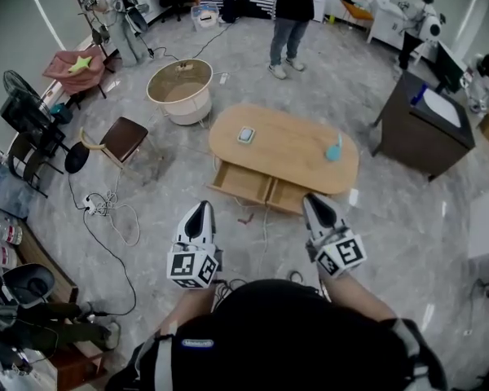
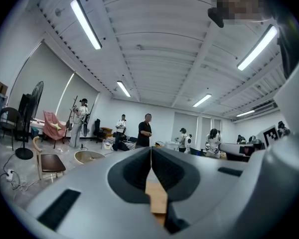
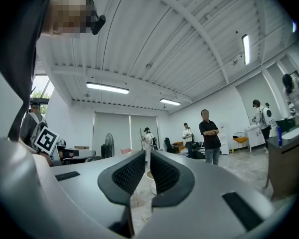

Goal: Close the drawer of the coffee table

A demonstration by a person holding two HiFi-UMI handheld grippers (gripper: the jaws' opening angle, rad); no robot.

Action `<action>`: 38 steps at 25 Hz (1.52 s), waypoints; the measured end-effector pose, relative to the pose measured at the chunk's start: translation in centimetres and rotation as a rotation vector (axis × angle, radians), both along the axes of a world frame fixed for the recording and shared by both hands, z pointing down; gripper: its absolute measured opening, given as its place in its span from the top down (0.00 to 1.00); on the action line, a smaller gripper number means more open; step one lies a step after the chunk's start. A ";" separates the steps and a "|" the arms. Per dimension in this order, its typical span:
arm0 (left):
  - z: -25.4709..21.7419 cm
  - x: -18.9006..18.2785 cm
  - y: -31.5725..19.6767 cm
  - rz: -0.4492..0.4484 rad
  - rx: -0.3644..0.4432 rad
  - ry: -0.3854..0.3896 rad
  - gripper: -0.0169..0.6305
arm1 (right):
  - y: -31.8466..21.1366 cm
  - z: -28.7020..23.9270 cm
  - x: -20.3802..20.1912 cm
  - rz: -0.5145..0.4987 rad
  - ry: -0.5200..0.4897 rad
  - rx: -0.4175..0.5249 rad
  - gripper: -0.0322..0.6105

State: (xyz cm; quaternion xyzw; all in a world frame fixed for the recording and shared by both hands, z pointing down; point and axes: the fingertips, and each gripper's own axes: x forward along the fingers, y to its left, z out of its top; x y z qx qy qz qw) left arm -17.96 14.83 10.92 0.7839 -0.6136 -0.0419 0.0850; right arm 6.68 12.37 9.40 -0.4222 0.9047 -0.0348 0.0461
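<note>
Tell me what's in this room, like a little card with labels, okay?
place: big room, shiny floor, people at the far end
coffee table: wooden, oval top
drawer: pulled out on the near side
on top: small square thing, teal thing
left gripper: jaws together, empty, short of the table
right gripper: jaws together, empty, short of the table

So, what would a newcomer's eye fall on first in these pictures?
The oval wooden coffee table stands mid-floor in the head view, its drawer pulled open toward the person. Nearer, the left gripper and right gripper point at it, both shut and empty, apart from the table.
</note>
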 end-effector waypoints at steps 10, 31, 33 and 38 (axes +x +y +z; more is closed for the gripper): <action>-0.7 -0.1 -0.1 0.019 0.036 0.004 0.78 | -0.2 -0.6 -0.2 -0.073 -0.026 0.010 0.71; -0.2 -2.4 0.0 -0.025 0.056 0.004 0.62 | 0.3 -0.8 0.4 -0.031 -0.063 0.061 0.63; -0.2 -2.4 -0.4 -0.017 0.057 0.002 0.62 | 0.2 -0.9 0.5 -0.015 -0.069 0.065 0.63; -0.2 -2.5 -1.5 0.009 0.064 -0.005 0.62 | -0.1 -0.7 0.0 0.019 -0.052 0.067 0.63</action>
